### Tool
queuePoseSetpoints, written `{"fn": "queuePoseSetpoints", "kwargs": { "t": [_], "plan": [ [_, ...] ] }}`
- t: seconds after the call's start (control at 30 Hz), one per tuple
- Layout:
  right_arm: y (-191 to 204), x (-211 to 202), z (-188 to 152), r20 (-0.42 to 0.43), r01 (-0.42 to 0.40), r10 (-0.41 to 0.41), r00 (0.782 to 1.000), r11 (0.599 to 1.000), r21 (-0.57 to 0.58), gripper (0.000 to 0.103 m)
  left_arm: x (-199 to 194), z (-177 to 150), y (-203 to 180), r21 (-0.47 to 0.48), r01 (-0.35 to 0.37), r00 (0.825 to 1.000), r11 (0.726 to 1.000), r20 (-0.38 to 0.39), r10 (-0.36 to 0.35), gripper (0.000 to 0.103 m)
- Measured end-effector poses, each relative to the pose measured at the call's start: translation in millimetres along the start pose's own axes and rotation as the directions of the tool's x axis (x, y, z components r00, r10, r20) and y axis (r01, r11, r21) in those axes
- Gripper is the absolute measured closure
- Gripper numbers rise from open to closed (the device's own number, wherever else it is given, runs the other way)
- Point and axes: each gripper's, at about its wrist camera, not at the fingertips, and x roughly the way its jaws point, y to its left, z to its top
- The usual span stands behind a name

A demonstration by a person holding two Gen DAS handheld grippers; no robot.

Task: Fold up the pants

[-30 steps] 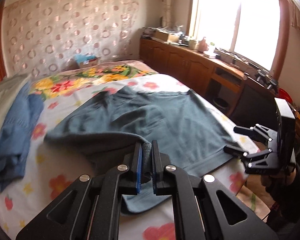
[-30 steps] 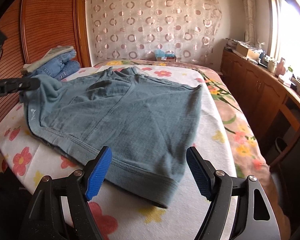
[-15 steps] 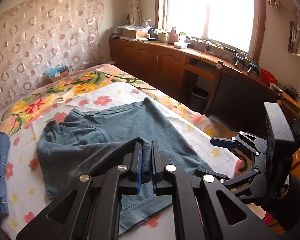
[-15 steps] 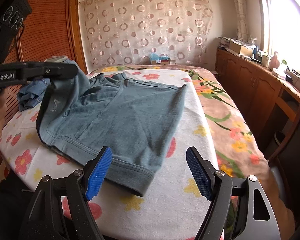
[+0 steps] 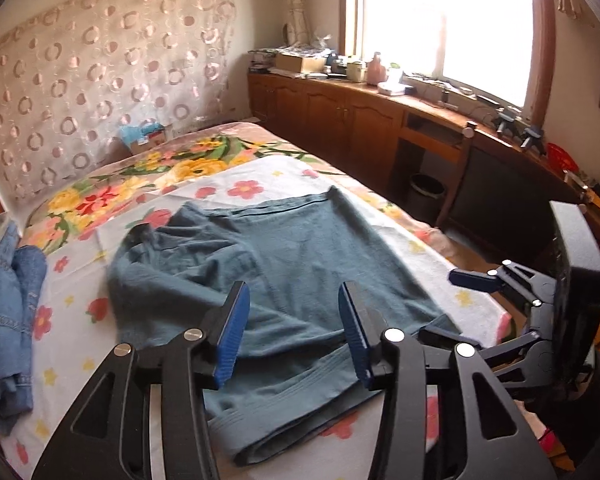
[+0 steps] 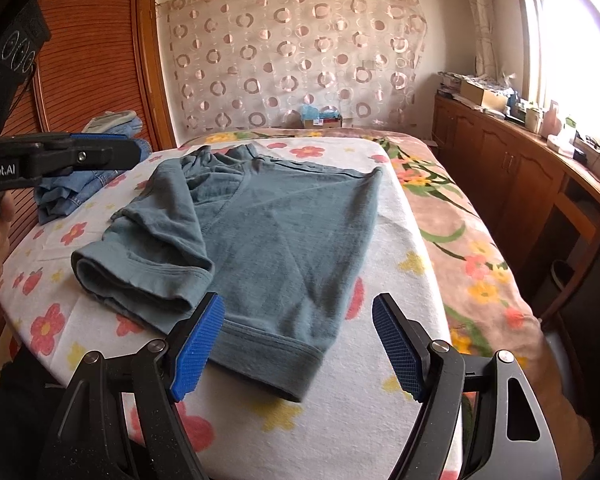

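Teal-grey pants (image 5: 300,280) lie on the flowered bed sheet, one leg folded loosely over the other, as the right wrist view (image 6: 284,232) shows too. My left gripper (image 5: 294,336) is open and empty, above the near hem. It also shows at the left of the right wrist view (image 6: 136,154), above the sheet. My right gripper (image 6: 296,344) is open and empty, above the hem at the near bed edge. It shows in the left wrist view (image 5: 452,304) beside the bed's right edge.
Folded blue jeans (image 5: 8,320) lie on the bed's left side, also seen in the right wrist view (image 6: 80,184). A wooden cabinet run (image 5: 380,120) with clutter stands under the window. A bin (image 5: 426,196) stands beside the bed. A tissue box (image 6: 320,118) sits at the headboard.
My left gripper carried the pants leg across, then opened and let it drop onto the other leg. The right gripper stayed open and drew back a little.
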Motion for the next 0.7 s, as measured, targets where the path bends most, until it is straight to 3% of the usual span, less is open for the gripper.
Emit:
{"fn": "queuePoseSetpoints", "kwargs": {
  "t": [0.07, 0.13, 0.43, 0.6, 0.7],
  "plan": [
    [2.0, 1.5, 1.1, -0.001, -0.007, 0.007, 1.0, 1.0, 0.0, 0.025, 0.9, -5.5, 8.7, -0.015, -0.012, 1.0, 1.0, -0.006, 0.012, 0.052],
    [3.6, 3.5, 2.2, -0.002, -0.016, 0.016, 1.0, 1.0, -0.001, 0.025, 2.2, -12.0, 16.7, -0.033, -0.024, 1.0, 0.999, -0.007, 0.024, 0.019],
    [14.3, 8.5, 4.4, 0.006, -0.057, 0.058, 0.998, 0.998, -0.016, 0.025, 7.4, -43.7, 41.8, -0.093, -0.058, 0.998, 0.994, -0.036, 0.055, 0.019],
    [16.6, 19.3, 4.1, -0.01, -0.089, 0.089, 0.996, 0.996, -0.012, 0.047, 10.6, -60.7, 52.1, -0.115, -0.082, 0.995, 0.99, -0.067, 0.075, 0.019],
    [16.0, 25.7, 2.9, -0.03, -0.113, 0.112, 0.993, 0.994, -0.009, 0.055, 11.3, -68.1, 55.8, -0.118, -0.094, 0.993, 0.989, -0.076, 0.085, 0.019]
  ]
}}
